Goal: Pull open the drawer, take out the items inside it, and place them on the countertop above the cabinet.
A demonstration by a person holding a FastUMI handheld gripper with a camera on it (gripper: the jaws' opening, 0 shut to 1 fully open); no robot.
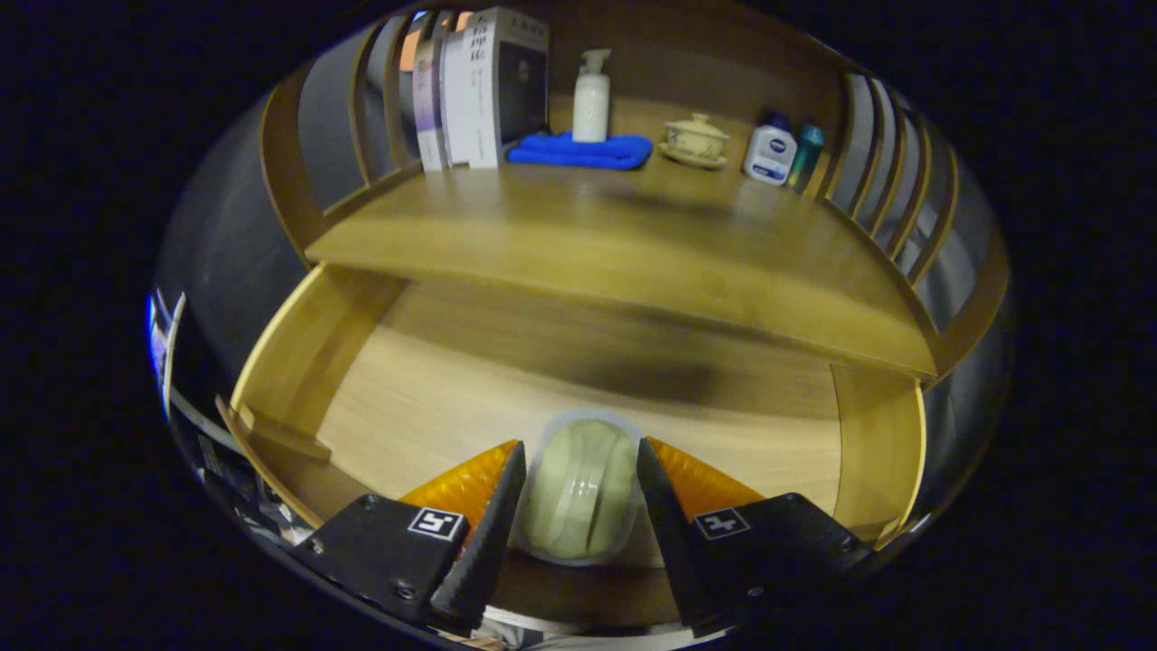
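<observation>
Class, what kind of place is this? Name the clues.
Probably a home-style wooden cabinet: an open drawer below a countertop holding books, a pump bottle and a lidded teacup.

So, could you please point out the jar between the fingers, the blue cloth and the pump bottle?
Jar [578,493]: gripper view, on its rounded pale lid.
Blue cloth [583,152]: gripper view, on the folded top.
Pump bottle [591,107]: gripper view, on the white body.
</observation>
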